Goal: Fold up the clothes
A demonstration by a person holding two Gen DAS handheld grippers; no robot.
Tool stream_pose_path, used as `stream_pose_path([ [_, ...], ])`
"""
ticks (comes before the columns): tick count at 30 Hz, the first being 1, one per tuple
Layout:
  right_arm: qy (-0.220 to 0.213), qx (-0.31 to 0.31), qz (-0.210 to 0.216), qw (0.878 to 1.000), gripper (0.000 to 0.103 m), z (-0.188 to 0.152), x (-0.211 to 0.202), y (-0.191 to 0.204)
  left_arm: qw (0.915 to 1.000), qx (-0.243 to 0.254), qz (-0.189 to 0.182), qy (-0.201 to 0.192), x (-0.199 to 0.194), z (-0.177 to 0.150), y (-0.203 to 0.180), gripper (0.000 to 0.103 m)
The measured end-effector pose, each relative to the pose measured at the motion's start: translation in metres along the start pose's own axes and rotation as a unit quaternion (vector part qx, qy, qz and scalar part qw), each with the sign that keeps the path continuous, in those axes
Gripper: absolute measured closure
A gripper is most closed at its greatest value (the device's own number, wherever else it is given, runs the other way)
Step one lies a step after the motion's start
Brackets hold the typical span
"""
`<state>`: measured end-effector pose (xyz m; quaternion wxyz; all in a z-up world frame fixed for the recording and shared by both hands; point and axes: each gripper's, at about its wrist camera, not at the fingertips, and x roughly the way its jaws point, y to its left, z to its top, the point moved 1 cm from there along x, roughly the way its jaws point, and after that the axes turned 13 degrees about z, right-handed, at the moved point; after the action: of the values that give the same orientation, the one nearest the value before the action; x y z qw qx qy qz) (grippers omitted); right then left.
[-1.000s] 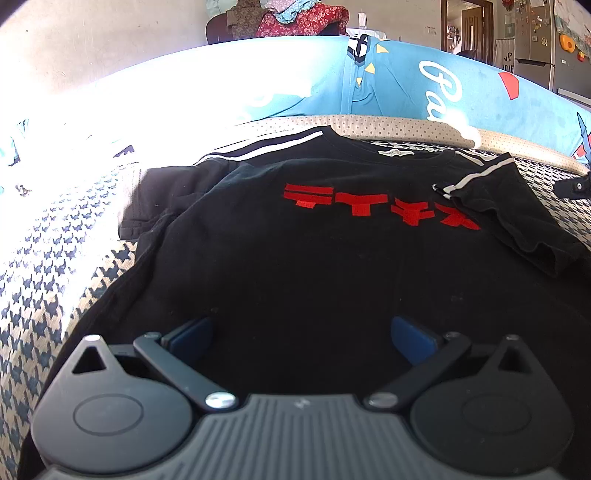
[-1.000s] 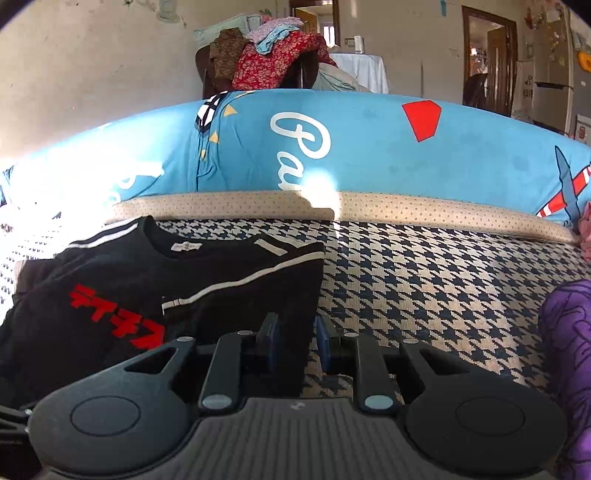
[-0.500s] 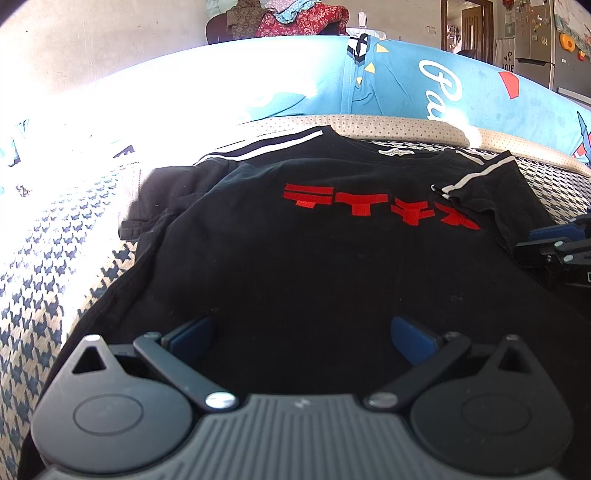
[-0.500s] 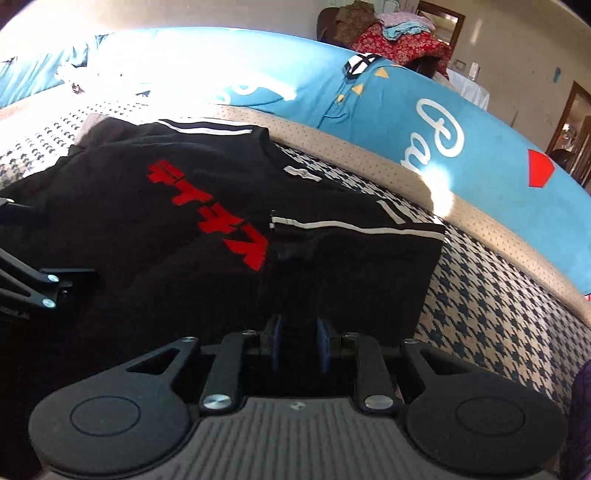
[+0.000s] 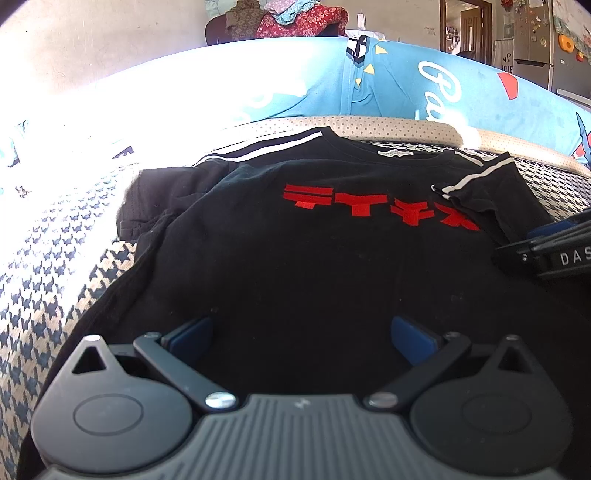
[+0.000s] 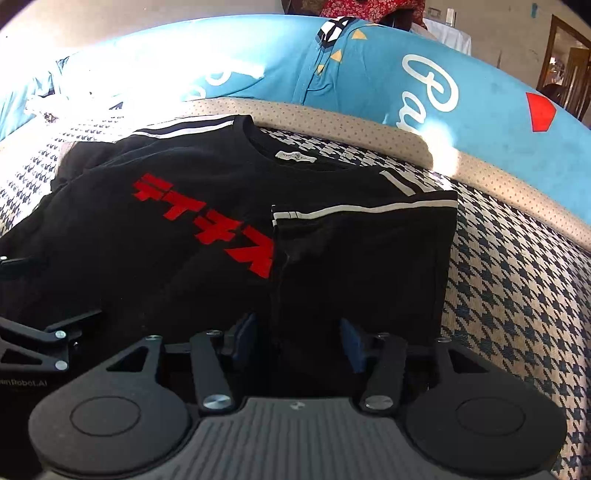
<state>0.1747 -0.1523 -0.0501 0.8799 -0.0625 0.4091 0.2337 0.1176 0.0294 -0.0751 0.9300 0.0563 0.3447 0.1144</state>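
On the houndstooth bed cover (image 5: pixel 44 295), far left, sunlight washes out the fabric; the left sleeve (image 5: pixel 147 199) of the black T-shirt (image 5: pixel 295 266) lies bunched and unfolded there. Your left gripper (image 5: pixel 301 332) sits low over the shirt's hem area, jaws spread wide, nothing between the pads. The shirt itself lies face up, red lettering (image 5: pixel 373 206) readable, collar toward the blue bolster (image 6: pixel 369 66).

Moving right: the right sleeve (image 6: pixel 362 258) is already turned in over the chest, striped edge across the lettering's end. Your right gripper (image 6: pixel 299 339) has just been opening; its jaws now stand partly apart, the folded panel's edge between the pads but seemingly not pressed.

Judgement: right-side fold is being released; left side comes next. That calls for pinching the bunched left sleeve and laying it inward to match.

Nothing blocks the bed surface; a clothes pile (image 5: pixel 295 18) sits well behind the bolster.
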Motion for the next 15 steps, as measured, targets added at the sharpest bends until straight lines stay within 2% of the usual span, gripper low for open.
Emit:
stream_pose_path([
  [5, 0.001, 0.047, -0.006, 0.999, 0.050, 0.010, 0.000, 0.002, 0.9999, 0.003, -0.004, 0.014, 0.002, 0.004, 0.001, 0.000],
  [8, 0.008, 0.084, -0.011, 0.996, 0.040, 0.015, -0.002, 0.003, 0.9990, 0.002, -0.016, 0.040, 0.003, 0.013, 0.006, 0.000],
  [9, 0.012, 0.091, -0.016, 0.996, 0.040, 0.015, -0.003, 0.005, 0.9985, -0.001, -0.022, 0.050, 0.003, 0.016, 0.009, 0.000],
  [12, 0.014, 0.096, -0.024, 0.995, 0.040, 0.017, -0.006, 0.012, 0.9964, -0.042, -0.038, 0.062, 0.001, 0.024, 0.026, 0.000],
  [15, 0.009, 0.087, -0.027, 0.996, 0.039, 0.018, -0.011, 0.022, 0.9931, -0.085, -0.031, 0.075, 0.005, 0.039, 0.051, 0.000],
])
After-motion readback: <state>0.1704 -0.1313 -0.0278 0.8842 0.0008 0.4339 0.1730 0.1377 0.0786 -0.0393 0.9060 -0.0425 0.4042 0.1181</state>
